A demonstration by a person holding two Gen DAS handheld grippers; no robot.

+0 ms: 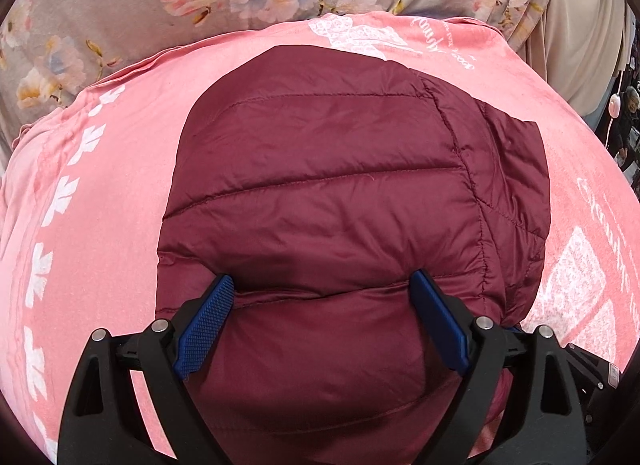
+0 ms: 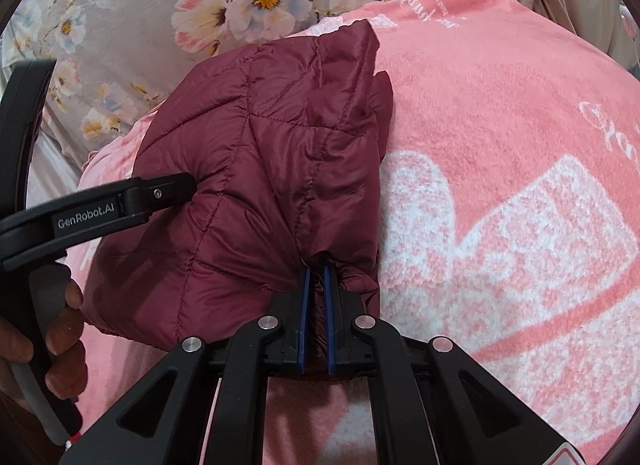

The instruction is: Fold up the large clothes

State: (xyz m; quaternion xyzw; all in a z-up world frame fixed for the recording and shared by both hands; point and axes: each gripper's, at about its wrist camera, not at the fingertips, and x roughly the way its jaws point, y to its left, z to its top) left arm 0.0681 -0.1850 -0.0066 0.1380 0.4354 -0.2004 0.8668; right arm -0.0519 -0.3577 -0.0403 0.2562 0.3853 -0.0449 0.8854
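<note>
Bedding comes first: a grey floral sheet (image 1: 120, 5) under a pink terry blanket with white print (image 2: 500, 145), where the folded maroon quilted puffer jacket (image 1: 320, 169) lies. Left gripper (image 1: 324, 285) presses down, jaws spread. Right gripper (image 2: 316, 277) pinches the jacket's edge.

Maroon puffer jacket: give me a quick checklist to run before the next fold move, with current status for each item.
1. Right gripper shut on the maroon puffer jacket edge: ok, fabric sits between the blue pads.
2. Left gripper open: ok, its fingers stand wide apart.
3. Left gripper pressing the jacket down: cannot tell, its fingers straddle the padding but contact force is not visible.
4. Jacket lying on the pink blanket: ok, pink shows on both sides of it.
5. Folded bundle neat: not ok, a layer sticks out along the right side.
6. Layers under the bundle aligned: cannot tell, hidden.
</note>
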